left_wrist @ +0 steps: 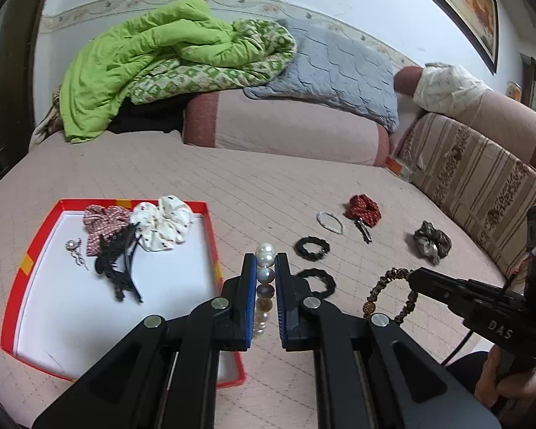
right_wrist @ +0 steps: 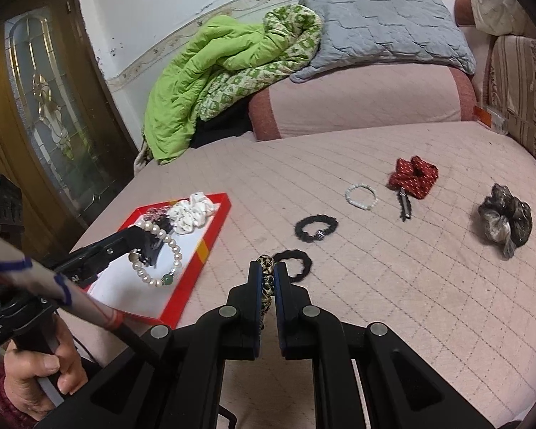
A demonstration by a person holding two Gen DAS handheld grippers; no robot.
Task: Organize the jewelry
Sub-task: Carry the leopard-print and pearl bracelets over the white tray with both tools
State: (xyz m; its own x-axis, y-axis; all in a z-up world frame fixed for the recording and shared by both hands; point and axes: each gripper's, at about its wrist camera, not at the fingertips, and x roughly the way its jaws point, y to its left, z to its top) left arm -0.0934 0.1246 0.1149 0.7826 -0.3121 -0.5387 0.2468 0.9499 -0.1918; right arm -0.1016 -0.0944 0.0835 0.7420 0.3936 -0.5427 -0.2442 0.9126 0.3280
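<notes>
The left claw (left_wrist: 266, 268) is clamped on a pearl bracelet (right_wrist: 160, 254), holding it in the air beside the near right edge of the red tray (left_wrist: 16, 275) (the loop hangs over the tray's white floor in the right wrist view). The right claw (right_wrist: 267, 273) is pinched tight on a leopard-print hair band (left_wrist: 389, 293), lifted off the bed (left_wrist: 232, 193). In the tray lie a white scrunchie (left_wrist: 164, 223), a pink checked scrunchie (left_wrist: 103, 221), a black hair clip (left_wrist: 119, 264) and a small silver brooch (left_wrist: 73, 246). Loose on the bed are 2 black hair ties (right_wrist: 314, 228), a white bead bracelet (right_wrist: 361, 196), a red scrunchie (right_wrist: 414, 176) touching a dark clip (right_wrist: 403, 203), and a grey scrunchie (right_wrist: 504, 218).
</notes>
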